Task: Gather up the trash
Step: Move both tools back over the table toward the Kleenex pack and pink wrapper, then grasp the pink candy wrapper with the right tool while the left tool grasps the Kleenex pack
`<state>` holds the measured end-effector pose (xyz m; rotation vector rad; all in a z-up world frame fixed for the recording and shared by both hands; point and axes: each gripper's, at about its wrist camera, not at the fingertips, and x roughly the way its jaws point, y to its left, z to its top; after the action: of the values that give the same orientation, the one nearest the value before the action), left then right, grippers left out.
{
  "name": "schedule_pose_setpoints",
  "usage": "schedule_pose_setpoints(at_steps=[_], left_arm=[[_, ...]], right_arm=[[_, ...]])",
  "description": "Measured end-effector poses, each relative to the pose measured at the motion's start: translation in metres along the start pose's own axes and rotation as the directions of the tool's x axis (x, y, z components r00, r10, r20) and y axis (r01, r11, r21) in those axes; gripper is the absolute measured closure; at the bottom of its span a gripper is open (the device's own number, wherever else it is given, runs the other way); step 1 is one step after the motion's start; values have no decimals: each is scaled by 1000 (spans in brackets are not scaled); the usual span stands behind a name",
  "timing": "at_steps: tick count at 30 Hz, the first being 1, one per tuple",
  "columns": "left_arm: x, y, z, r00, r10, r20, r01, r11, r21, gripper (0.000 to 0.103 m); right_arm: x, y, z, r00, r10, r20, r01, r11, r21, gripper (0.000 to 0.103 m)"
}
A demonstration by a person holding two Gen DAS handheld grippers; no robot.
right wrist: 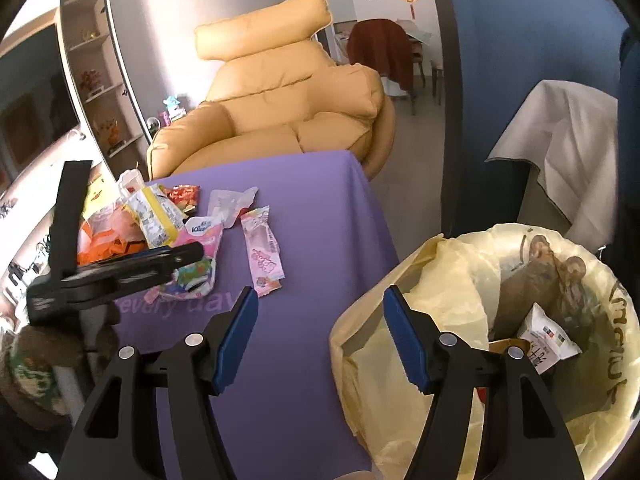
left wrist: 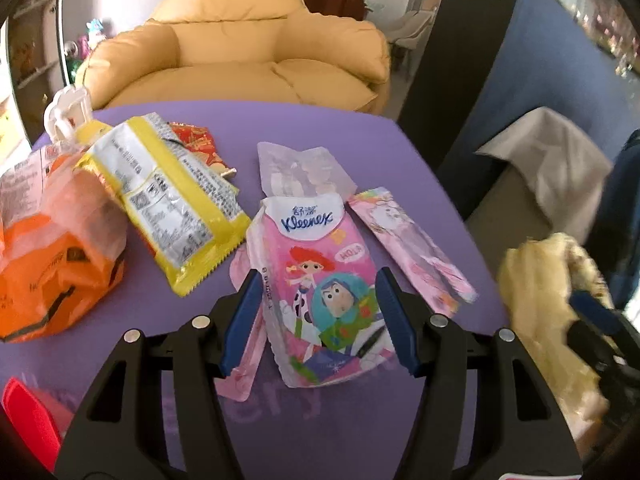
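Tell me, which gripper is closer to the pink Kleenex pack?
Left. The left gripper straddles the Kleenex pack, jaws open; the right gripper hangs off beside the trash bin.

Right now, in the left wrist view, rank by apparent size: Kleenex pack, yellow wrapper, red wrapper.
1. Yellow wrapper and Kleenex pack: alike; the Kleenex lies nearer the camera, so unsure.
2. Red wrapper: smallest, partly hidden.
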<state>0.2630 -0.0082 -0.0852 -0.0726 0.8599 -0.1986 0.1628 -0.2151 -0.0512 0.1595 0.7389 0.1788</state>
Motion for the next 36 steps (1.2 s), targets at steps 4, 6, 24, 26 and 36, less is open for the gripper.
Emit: schedule_pose_setpoints(at_steps=[4,6,24,26,36], left_arm=[[-1,5,-3,1000,4,20,-5,1000,13,61],[-4,12,-8,1000,18,16,-18,999,32,84],[-70,92,-32,994,-98,56,98,995,-9,58],[-70,92,-32,991,-122,47,123,992,-25,55],[-52,69,-23,995,-99,20,99,995,-2,49]], right_arm=[[3,0,2,1000,14,3,-14,1000,-3,41],[8,3,6,1000,27,-1,-27,1000,-14,42],[144,73,48,980,70,-186,-97,985,-143,44],[150,76,49,981,63,-184,-91,984,-150,50],[113,73,18,978,53,-201,-93,977,-193,78]])
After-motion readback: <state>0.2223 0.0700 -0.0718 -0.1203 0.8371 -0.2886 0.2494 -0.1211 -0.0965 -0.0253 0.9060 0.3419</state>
